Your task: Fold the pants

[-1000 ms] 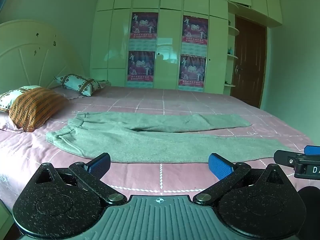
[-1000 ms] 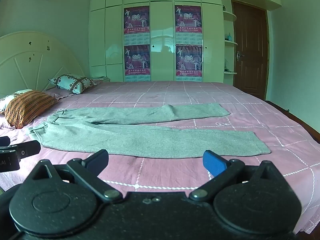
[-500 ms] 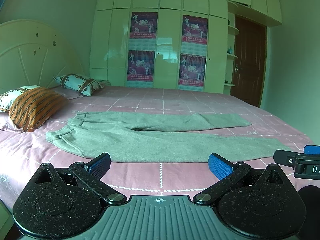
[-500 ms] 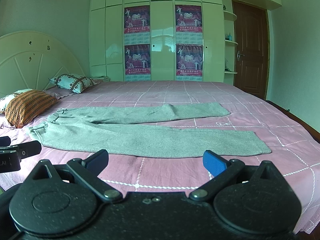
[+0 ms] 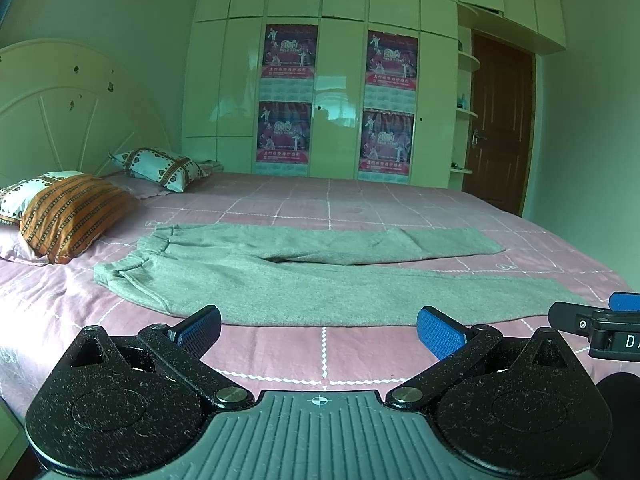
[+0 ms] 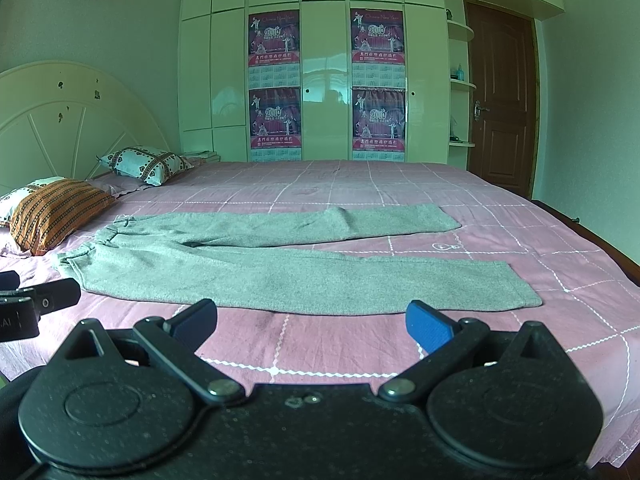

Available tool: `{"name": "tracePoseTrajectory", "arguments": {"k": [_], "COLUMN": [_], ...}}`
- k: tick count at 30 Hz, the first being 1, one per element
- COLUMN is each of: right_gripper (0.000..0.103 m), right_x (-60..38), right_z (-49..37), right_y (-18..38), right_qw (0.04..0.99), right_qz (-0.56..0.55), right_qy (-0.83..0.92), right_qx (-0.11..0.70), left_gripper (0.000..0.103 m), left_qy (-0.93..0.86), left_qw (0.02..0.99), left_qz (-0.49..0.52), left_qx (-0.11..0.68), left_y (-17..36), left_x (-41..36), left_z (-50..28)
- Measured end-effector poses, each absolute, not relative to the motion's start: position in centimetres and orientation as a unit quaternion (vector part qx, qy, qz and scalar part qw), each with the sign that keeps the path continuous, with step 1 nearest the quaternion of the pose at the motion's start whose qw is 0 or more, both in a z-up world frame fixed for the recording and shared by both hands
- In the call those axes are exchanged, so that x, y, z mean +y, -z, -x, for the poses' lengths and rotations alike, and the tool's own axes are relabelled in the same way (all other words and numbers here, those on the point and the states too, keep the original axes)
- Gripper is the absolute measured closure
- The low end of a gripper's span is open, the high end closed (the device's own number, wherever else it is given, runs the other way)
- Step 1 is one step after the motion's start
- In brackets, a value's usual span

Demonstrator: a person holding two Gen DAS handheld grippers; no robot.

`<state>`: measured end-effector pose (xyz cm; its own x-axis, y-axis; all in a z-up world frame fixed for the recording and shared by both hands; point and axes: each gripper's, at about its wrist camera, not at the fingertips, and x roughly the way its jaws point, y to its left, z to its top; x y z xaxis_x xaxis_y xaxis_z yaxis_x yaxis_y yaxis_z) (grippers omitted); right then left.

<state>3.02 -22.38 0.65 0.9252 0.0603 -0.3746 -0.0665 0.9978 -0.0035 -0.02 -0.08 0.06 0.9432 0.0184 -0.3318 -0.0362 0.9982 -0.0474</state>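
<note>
The pants [image 5: 320, 276] lay flat on the pink bed [image 5: 360, 200], waistband to the left near the pillows [image 5: 68, 212], legs running right. Both tongs hovered at the near edge, short of the cloth. The left gripper [image 5: 319, 330] stood wide, holding nothing. The right gripper [image 6: 312, 322] stood wide too, just short of the near leg.

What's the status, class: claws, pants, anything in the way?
Left claw open, empty. Right claw open, empty. Grey pants flat on pink bedsheet, legs apart, unfolded. Nothing on them.
</note>
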Motion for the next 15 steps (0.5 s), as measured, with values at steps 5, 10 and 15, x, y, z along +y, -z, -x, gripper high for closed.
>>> {"name": "tracePoseTrajectory", "arguments": {"k": [5, 10, 15], "right_gripper": [0.008, 0.008, 0.008], "right_x": [-22.37, -22.37, -22.36], "right_z": [-3.04, -3.09, -3.09], "right_y": [-0.64, -0.6, -0.63], "right_qw": [0.981, 0.981, 0.981], "right_qz": [0.008, 0.008, 0.008], "right_qy": [-0.032, -0.032, -0.032], "right_qx": [0.191, 0.191, 0.192], "left_gripper": [0.0, 0.0, 0.0], "left_qy": [-0.014, -0.015, -0.015], "left_qw": [0.985, 0.985, 0.985], "left_qz": [0.027, 0.026, 0.026], "left_qx": [0.168, 0.168, 0.169], "left_y": [-0.18, -0.2, -0.15], "left_x": [-0.16, -0.28, -0.24], "left_z": [0.2, 0.3, 0.2]}}
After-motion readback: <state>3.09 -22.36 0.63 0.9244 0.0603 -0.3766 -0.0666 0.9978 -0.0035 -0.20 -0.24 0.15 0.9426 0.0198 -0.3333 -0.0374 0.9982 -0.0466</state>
